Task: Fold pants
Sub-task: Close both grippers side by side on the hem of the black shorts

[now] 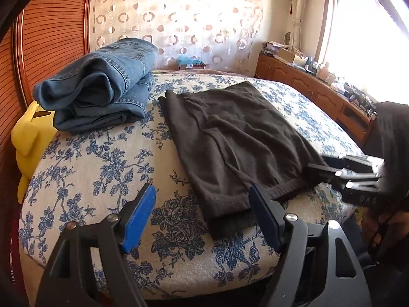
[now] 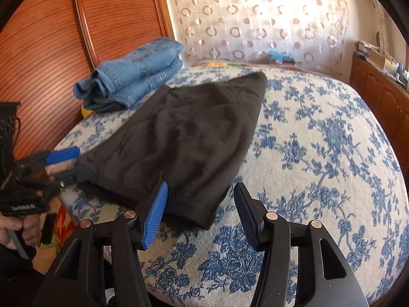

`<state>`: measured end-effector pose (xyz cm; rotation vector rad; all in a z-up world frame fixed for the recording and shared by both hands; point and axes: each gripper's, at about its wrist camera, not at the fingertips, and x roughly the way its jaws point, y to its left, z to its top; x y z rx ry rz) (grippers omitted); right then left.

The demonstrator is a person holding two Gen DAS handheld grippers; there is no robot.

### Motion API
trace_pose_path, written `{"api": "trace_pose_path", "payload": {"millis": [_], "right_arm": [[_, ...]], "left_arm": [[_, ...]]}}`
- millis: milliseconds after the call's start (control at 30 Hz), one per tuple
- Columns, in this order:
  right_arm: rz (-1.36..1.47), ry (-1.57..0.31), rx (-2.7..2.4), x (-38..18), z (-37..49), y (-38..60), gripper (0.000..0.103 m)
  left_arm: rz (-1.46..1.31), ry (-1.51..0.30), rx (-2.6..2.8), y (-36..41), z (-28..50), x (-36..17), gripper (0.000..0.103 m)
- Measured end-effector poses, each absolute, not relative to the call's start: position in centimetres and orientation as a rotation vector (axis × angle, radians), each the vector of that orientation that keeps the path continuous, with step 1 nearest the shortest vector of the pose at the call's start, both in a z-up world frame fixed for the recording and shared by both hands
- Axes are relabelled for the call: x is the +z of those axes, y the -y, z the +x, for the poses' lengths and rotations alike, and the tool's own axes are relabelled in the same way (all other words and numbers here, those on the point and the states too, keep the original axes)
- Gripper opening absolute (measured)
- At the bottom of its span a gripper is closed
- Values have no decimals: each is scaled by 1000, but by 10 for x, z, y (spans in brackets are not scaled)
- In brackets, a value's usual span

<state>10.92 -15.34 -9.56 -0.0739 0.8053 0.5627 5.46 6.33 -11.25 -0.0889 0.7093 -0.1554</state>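
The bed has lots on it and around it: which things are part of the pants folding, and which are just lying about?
Part of the job:
- black pants
- left gripper, open
- right gripper, open

Lying about:
- folded jeans
- yellow item
- cluttered cabinet

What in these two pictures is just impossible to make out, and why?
- Black pants: how many layers lie folded underneath; the top layer covers them, both views.
- Yellow object: unidentifiable, left view; the bed edge hides most of it.
- Items on the wooden cabinet: too small and washed out by window glare.
- Right gripper fingertips, left view: dark against the pants, so contact is unclear.
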Motion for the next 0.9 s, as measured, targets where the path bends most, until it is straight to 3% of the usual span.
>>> {"api": "trace_pose_path", "payload": {"millis": [300, 500, 900], "right_arm": [[-80, -801, 561, -100, 106, 153, 56], [-75, -798, 565, -100, 105, 154, 56], [-116, -778, 566, -102, 100, 151, 49]], "left_arm": [[-128, -680, -149, -77, 56, -106, 75], [-154, -699, -169, -81, 57, -111, 56], [-138, -773, -198, -66, 59, -128, 51]]}}
